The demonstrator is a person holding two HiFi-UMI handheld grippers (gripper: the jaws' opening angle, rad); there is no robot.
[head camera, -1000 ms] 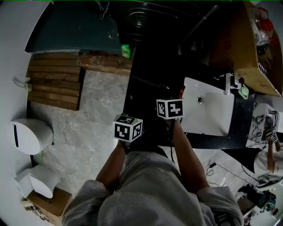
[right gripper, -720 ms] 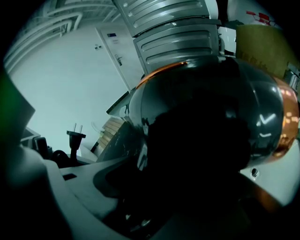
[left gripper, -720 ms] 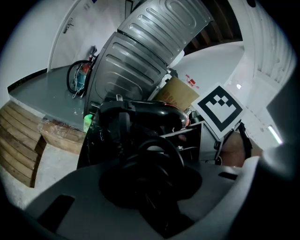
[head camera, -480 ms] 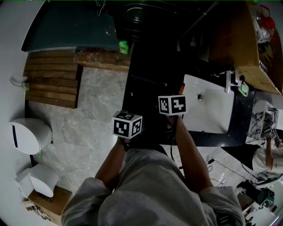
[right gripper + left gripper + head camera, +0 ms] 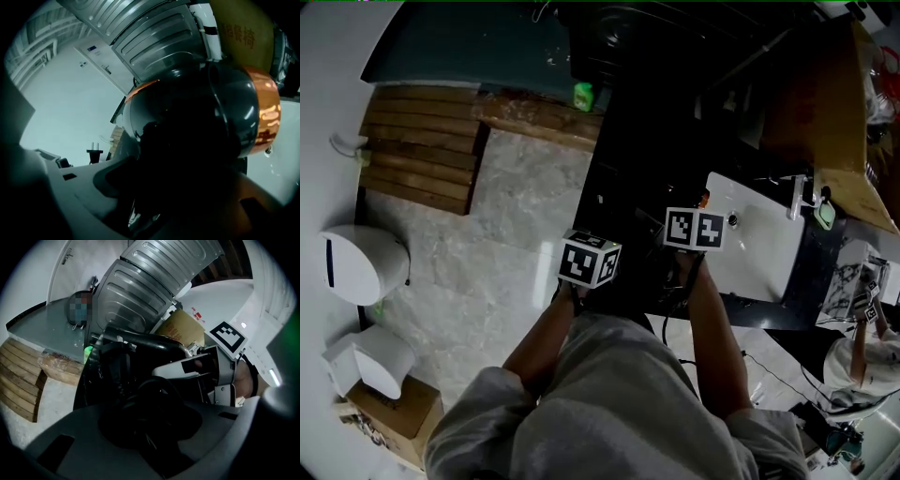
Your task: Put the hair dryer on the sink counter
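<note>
One dark glossy hair dryer with a copper band (image 5: pixel 206 117) hangs over the black tabletop (image 5: pixel 628 187), beside the one white sink basin (image 5: pixel 759 248). Two grippers hold it: the right gripper (image 5: pixel 178 187) is clamped wide round its head, and the left gripper (image 5: pixel 150 427) is closed on its black lower part.
</note>
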